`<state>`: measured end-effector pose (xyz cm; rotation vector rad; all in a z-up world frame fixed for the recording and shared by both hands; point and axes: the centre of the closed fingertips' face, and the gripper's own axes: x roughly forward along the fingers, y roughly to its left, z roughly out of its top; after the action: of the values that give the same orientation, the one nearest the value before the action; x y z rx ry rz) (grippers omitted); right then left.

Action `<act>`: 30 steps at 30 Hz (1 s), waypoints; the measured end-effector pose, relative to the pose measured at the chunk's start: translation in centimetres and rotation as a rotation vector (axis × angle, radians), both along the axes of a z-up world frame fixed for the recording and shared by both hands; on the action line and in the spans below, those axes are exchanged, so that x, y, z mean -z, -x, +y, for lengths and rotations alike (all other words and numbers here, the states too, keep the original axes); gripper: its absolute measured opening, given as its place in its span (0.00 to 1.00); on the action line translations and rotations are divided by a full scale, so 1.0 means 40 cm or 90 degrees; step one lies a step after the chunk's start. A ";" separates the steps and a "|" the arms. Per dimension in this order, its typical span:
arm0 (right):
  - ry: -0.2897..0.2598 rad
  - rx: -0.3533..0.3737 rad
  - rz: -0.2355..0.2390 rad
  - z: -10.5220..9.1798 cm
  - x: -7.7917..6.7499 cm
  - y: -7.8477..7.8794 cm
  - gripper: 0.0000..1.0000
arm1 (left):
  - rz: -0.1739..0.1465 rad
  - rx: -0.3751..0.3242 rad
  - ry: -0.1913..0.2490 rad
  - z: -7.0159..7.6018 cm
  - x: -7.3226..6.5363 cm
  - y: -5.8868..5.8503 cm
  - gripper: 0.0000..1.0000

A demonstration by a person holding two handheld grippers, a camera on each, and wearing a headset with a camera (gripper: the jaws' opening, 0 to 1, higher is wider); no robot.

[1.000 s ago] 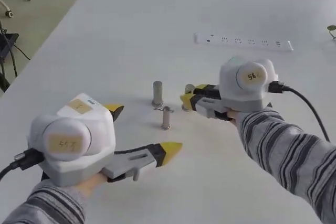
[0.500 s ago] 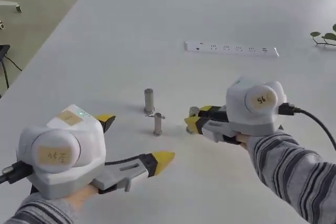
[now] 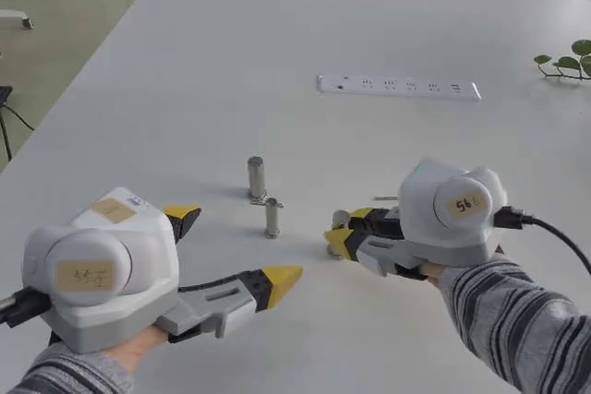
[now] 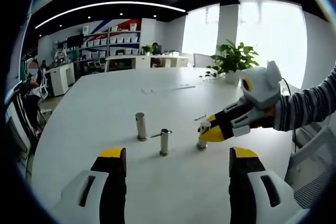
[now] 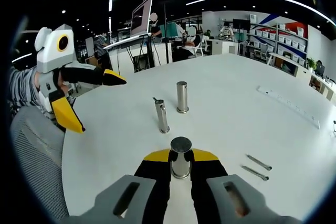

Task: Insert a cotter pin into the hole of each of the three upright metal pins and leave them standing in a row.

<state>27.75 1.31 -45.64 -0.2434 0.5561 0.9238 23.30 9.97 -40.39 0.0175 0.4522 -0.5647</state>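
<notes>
While the left gripper [image 3: 233, 244] hung with fingers spread, the right gripper [image 3: 343, 230], clamped on a pin [image 3: 341, 219], had drawn it nearer, level with the cottered pin [image 3: 272, 217], probably readying it for its cotter.

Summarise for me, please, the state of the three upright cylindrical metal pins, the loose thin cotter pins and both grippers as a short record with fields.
far metal pin: upright, free, no cotter pin seen
middle metal pin: upright, thin cotter pin sticking out near its top
third metal pin: upright, clamped by right gripper
loose cotter pins: two, lying on the white table beside right gripper
left gripper: open, holding nothing
white power strip: flat, beyond the pins
</notes>
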 end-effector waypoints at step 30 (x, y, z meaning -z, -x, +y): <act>0.017 -0.027 0.013 -0.038 -0.001 0.035 0.24 | 0.007 -0.007 -0.015 0.006 0.010 0.009 0.85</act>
<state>26.36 -0.23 -45.61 -0.2707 0.5833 0.9610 22.96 10.21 -40.78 0.0350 0.4702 -0.5490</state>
